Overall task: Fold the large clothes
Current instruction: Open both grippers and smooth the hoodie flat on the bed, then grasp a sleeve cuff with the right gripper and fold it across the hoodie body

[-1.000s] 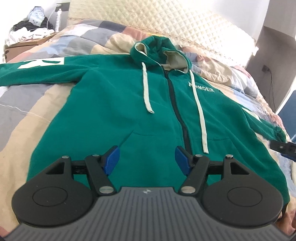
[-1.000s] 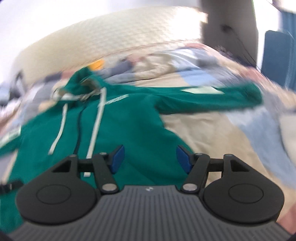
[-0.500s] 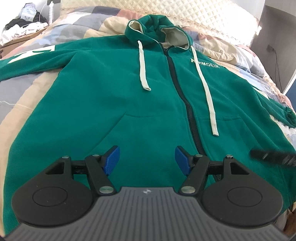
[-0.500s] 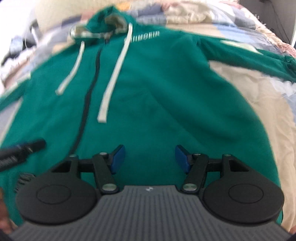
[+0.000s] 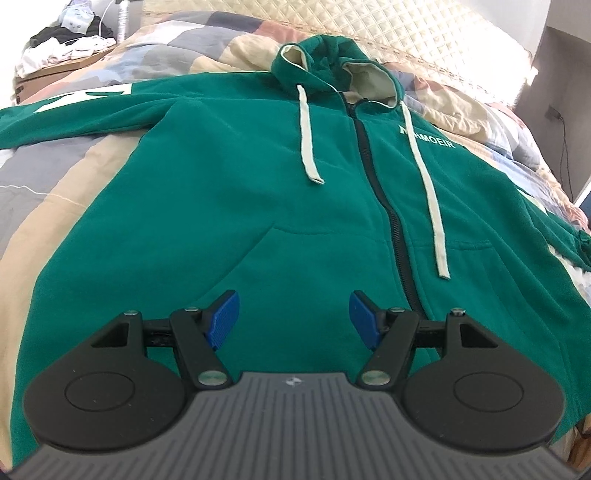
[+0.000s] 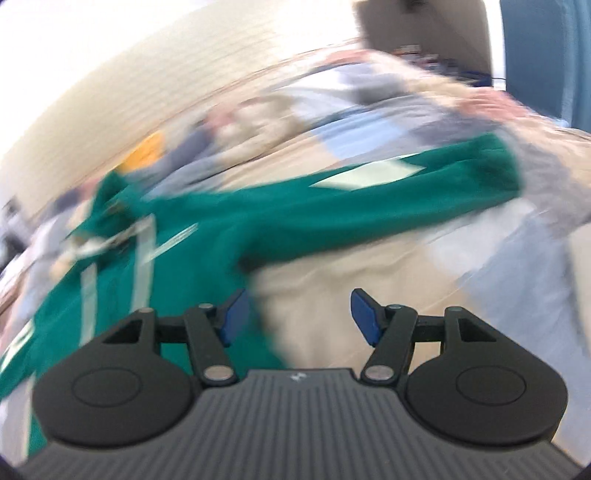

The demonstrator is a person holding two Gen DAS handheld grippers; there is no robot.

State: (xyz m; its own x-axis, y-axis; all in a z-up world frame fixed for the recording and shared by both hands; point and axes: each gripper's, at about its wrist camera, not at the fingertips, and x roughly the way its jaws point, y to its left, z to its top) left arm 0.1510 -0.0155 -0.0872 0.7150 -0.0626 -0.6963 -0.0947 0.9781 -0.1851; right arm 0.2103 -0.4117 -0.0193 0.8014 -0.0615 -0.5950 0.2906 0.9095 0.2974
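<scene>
A green zip-up hoodie point(image 5: 280, 192) lies flat and face up on the bed, hood at the far end, both sleeves spread out sideways, two cream drawstrings down its chest. My left gripper point(image 5: 294, 319) hovers open over the hoodie's lower front, near the pocket, nothing between its blue pads. The right wrist view is blurred by motion. There my right gripper point(image 6: 295, 317) stands open over the beige bedding beside the hoodie's right side, with the right sleeve point(image 6: 369, 206) stretching away ahead of it.
A patchwork quilt point(image 5: 48, 184) covers the bed under the hoodie, with a quilted cream headboard point(image 5: 424, 40) behind. A box with a heap of clothes point(image 5: 62, 51) stands at the far left. A dark cabinet point(image 6: 424, 33) and a blue panel point(image 6: 546, 59) stand at the right.
My right gripper has swung right, off the hoodie's body to the bedding beside the right sleeve, and has left the left wrist view. My left gripper sank slightly toward the hoodie.
</scene>
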